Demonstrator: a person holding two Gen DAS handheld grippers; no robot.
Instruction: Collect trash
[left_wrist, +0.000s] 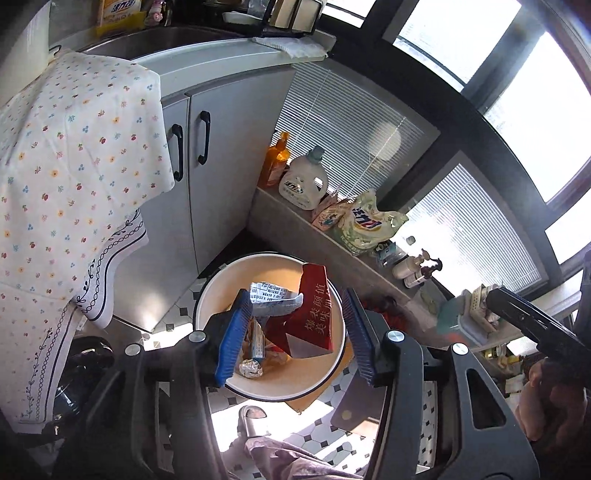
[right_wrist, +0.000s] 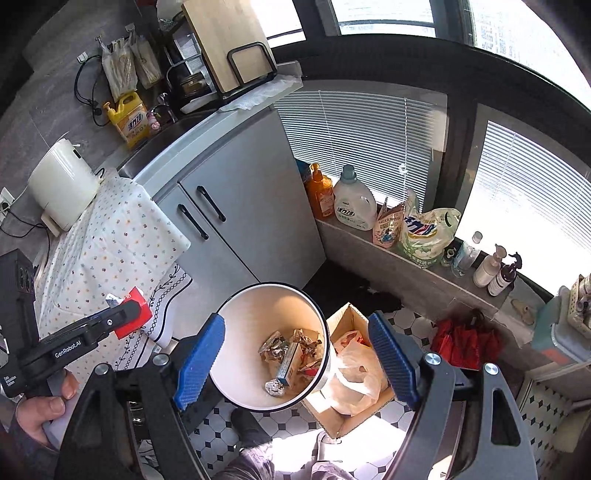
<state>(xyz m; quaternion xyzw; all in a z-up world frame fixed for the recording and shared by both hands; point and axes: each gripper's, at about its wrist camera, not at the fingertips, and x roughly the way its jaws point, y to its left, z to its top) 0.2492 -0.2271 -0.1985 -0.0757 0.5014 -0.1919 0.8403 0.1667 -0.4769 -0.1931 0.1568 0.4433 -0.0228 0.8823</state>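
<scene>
Two wrist cameras looked steeply down into a kitchen corner, each along its own claw. A round white trash bin (right_wrist: 258, 286) stood on the black-and-white tiled floor (right_wrist: 413, 321), in front of a grey cabinet (right_wrist: 240, 206) with two black handles.

The left claw (left_wrist: 295, 336) hovered over the mouth of the bin with its blue pads parted. A red carton (left_wrist: 314, 317) with printed characters and a white printed wrapper (left_wrist: 273, 295) sat between the pads. A thin strip of the bin's wall showed between the carton and the right-hand pad, so the pads did not appear to press on it. From the right wrist camera the same carton showed at the tip of the left claw, above the level of the bin rim.

The right claw (right_wrist: 295, 358) was spread wide and carried nothing, with the bin's opening in view between its pads. At the bottom of the bin lay a crumpled foil ball (right_wrist: 275, 387), a small narrow box (right_wrist: 288, 363) and scrunched wrappers (right_wrist: 306, 343).

Just beside the bin stood an open cardboard box (right_wrist: 347, 314) holding a pale plastic bag (right_wrist: 351, 362). A floral cloth (right_wrist: 110, 236) draped over the counter edge next to the cabinet, with a white kettle (right_wrist: 61, 184) behind it. Along the window ledge stood a white detergent jug (right_wrist: 354, 201) and other bottles. The person's left hand (right_wrist: 40, 406) gripped the left handle.
</scene>
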